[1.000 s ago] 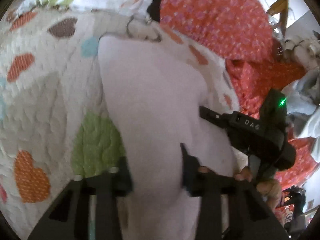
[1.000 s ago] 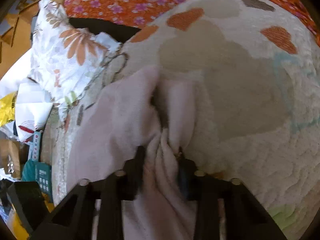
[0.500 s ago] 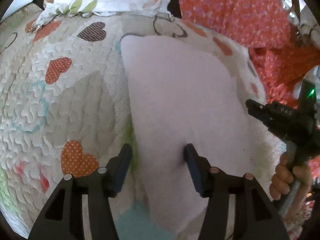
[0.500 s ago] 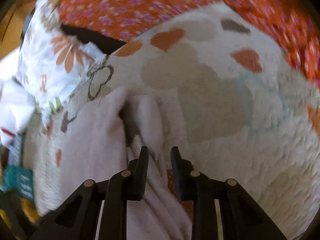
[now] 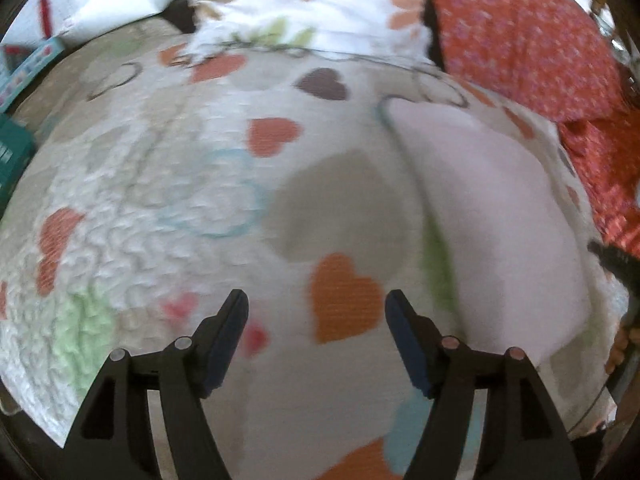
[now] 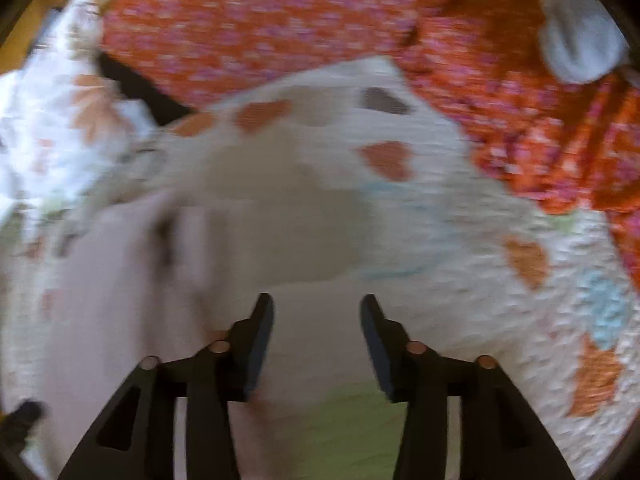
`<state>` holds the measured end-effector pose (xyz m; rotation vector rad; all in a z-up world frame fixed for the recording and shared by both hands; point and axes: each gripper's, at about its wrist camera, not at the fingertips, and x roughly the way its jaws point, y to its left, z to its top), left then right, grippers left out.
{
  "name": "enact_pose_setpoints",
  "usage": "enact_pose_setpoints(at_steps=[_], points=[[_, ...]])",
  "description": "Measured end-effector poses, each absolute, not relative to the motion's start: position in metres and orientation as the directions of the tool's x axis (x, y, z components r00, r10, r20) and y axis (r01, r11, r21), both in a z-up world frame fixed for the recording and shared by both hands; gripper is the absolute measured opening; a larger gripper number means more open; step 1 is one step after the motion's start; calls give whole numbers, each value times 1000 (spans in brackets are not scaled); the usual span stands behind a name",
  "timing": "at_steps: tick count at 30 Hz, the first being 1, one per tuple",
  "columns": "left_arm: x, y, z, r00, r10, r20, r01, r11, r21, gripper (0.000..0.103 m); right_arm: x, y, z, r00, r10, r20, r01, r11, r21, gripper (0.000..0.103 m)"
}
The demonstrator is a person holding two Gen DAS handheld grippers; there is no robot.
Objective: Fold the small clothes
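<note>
From my left wrist, my left gripper (image 5: 316, 312) stands released, its jaws having just been opening, with nothing between them but the white quilted bedspread with coloured hearts (image 5: 160, 216). The pale pink soft folded garment (image 5: 492, 216) lies flat on that bedspread, off to the right of my fingers and apart from them. Behind it sits a red floral cloth (image 5: 520, 32), and a white pillow with orange flowers (image 5: 304, 4) lies at the far edge.

From my right wrist, blurred, my right gripper (image 6: 318, 320) is also released, jaws just opened, holding nothing. The garment (image 6: 120, 300) lies to the left, beside my left finger (image 6: 260, 332); whether it touches I cannot tell.
</note>
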<state>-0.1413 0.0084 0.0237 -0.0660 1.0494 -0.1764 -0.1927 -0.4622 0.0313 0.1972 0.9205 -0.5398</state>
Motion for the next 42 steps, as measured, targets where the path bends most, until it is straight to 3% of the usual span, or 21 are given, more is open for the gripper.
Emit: enact_pose_setpoints(at_steps=[3, 5, 7, 11, 42], points=[[-144, 36, 24, 497, -162, -853, 51, 986, -157, 70, -202, -496, 13, 408, -410, -816, 597, 796, -102, 67], [-145, 48, 25, 502, -160, -850, 17, 984, -176, 70, -205, -512, 2, 377, -414, -828, 617, 779, -109, 92], [-145, 53, 28, 508, -164, -846, 0, 982, -191, 72, -206, -516, -5, 381, -452, -807, 601, 784, -155, 103], [-148, 58, 32, 525, -173, -833, -8, 978, -208, 72, -217, -507, -7, 459, -491, -740, 592, 790, -157, 103], [-162, 28, 45, 547, -202, -812, 73, 978, -195, 73, -217, -508, -7, 459, -486, -743, 592, 792, -152, 103]])
